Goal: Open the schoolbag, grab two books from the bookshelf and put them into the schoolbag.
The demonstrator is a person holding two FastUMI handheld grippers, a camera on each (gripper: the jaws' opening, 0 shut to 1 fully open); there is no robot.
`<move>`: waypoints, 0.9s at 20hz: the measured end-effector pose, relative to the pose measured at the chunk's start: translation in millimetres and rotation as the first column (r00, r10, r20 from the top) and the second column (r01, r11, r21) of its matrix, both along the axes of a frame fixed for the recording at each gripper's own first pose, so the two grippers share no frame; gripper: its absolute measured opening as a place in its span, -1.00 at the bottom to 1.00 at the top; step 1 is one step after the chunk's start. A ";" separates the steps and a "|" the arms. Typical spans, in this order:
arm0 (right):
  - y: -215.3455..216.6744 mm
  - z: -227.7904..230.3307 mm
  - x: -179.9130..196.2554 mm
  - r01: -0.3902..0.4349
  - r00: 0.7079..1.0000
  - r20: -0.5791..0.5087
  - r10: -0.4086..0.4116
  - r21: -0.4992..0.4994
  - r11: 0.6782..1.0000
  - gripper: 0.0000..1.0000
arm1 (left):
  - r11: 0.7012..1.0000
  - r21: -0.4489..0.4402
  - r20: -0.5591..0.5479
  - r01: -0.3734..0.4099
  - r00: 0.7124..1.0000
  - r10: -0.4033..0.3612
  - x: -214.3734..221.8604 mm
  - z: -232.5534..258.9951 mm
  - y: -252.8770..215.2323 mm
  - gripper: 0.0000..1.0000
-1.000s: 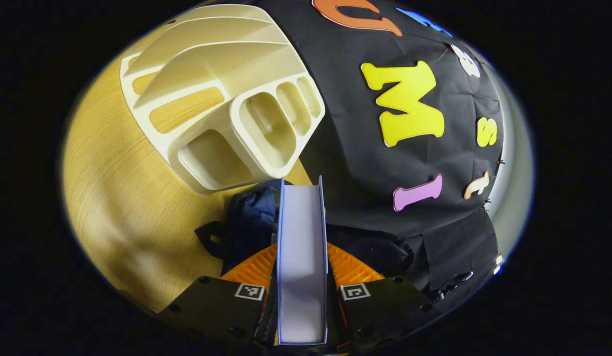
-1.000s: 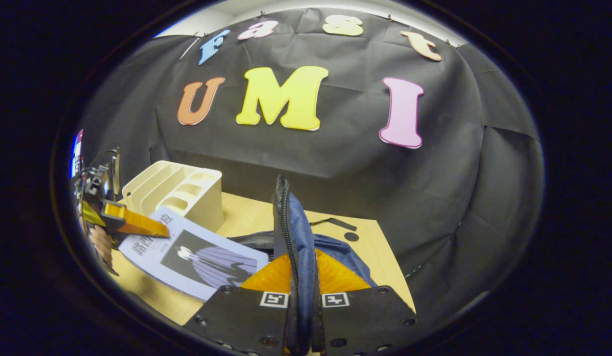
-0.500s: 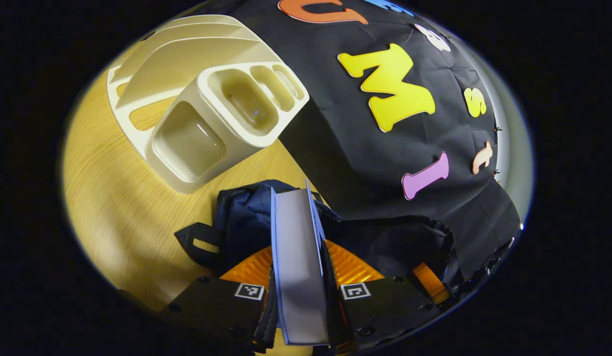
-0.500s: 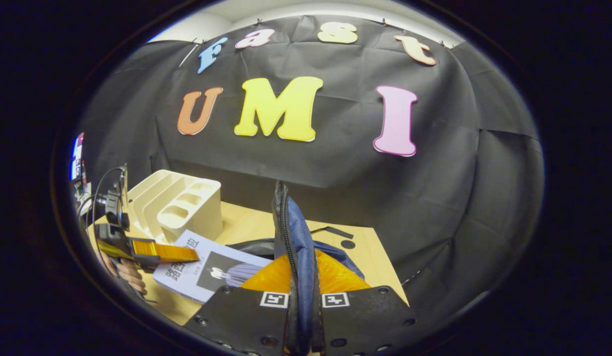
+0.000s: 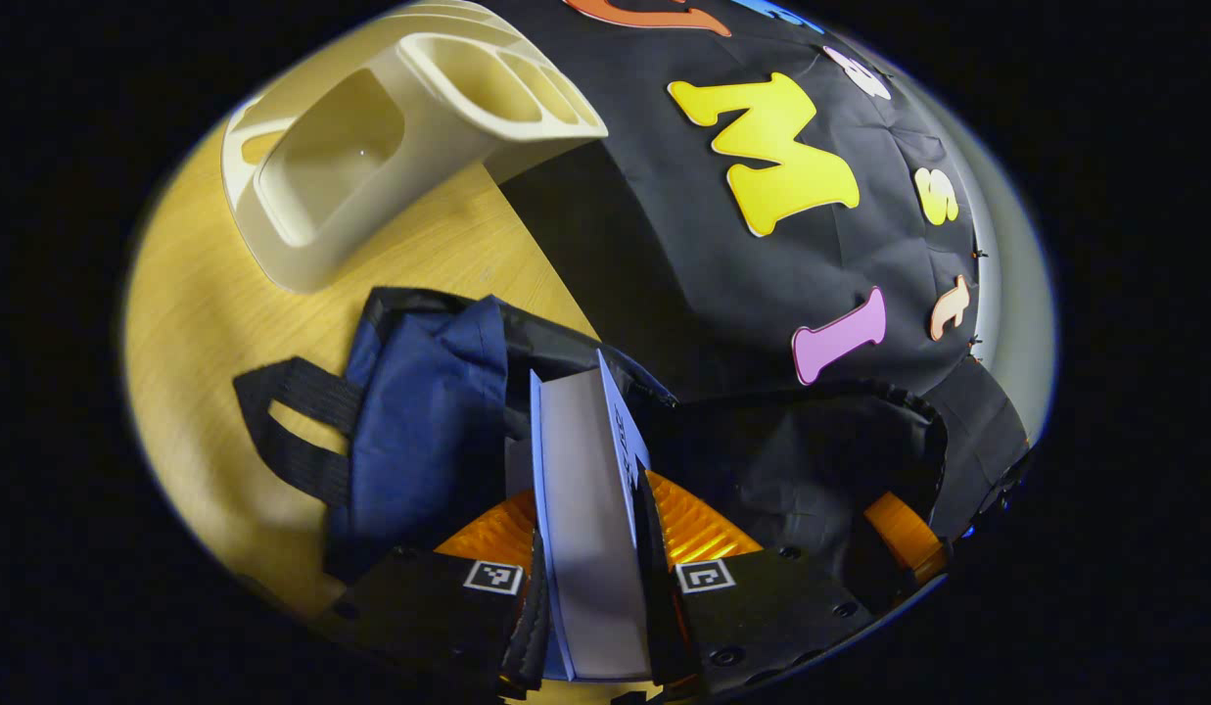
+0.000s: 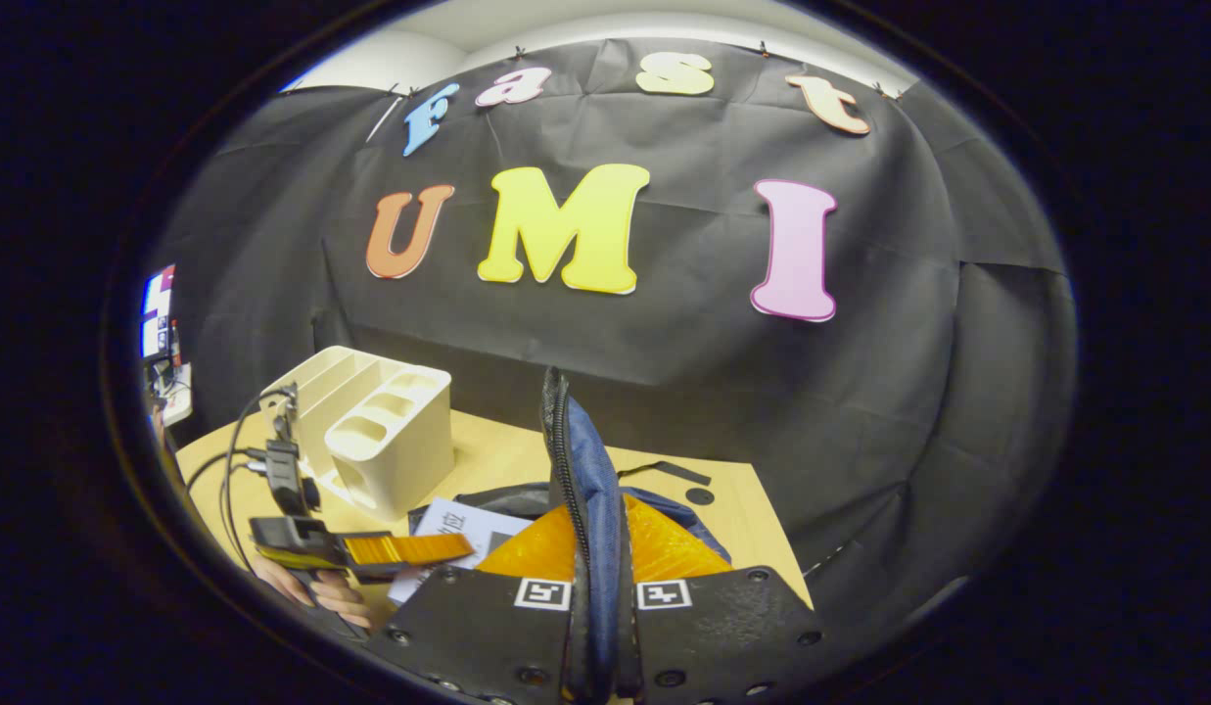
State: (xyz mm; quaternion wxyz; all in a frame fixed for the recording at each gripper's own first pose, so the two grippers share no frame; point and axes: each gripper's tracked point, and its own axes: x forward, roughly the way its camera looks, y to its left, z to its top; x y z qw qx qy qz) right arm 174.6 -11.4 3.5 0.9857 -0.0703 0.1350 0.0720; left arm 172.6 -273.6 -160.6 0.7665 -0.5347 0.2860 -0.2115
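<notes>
My left gripper (image 5: 590, 494) is shut on a pale blue book (image 5: 581, 460), held spine-down and edge-on. The book's far end pokes into the mouth of the navy schoolbag (image 5: 424, 421), whose dark inside (image 5: 791, 460) gapes to the right. My right gripper (image 6: 590, 524) is shut on the bag's zippered rim (image 6: 566, 441) and holds it upright. In the right gripper view the left gripper (image 6: 409, 548) lies low on the left, with the book (image 6: 463, 522) half hidden behind the bag. The cream bookshelf (image 5: 370, 147) stands behind with its slots bare.
The wooden table (image 5: 194, 323) carries the bag and the bookshelf (image 6: 370, 431). A black strap (image 5: 292, 421) of the bag lies on the wood to the left. A hand (image 6: 316, 587) holds the left gripper. The right gripper's orange finger (image 5: 904, 543) sits at the bag's right rim.
The left gripper has carried the book down and forward from beside the shelf into the bag's mouth. The right gripper has kept the zippered rim lifted, almost still.
</notes>
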 end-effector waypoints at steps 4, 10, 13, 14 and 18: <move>1.7 1.9 1.8 -0.016 1.000 0.016 0.016 -0.013 1.000 -0.80 | 0.999 -0.034 0.027 -0.008 1.000 0.009 6.0 -2.1 -29.5 -0.14; -2.3 -10.1 7.6 -0.024 1.000 -0.003 0.024 0.019 1.000 -0.80 | 0.999 -0.036 0.039 -0.016 0.999 0.018 22.0 2.0 -56.1 -0.14; -7.4 -15.2 10.2 -0.007 1.000 -0.016 0.008 0.026 1.000 -0.80 | 0.999 0.006 0.046 0.045 0.998 -0.046 20.7 3.0 -64.9 -0.10; -7.9 -16.4 9.1 -0.006 1.000 -0.021 0.007 0.030 1.000 -0.80 | 0.995 0.055 0.078 0.081 0.993 -0.085 12.8 1.0 -68.1 0.10; -8.7 -20.1 5.5 0.003 1.000 -0.018 -0.002 0.021 1.000 -0.79 | 0.985 0.126 0.097 0.120 0.986 -0.133 12.5 3.3 -61.3 0.36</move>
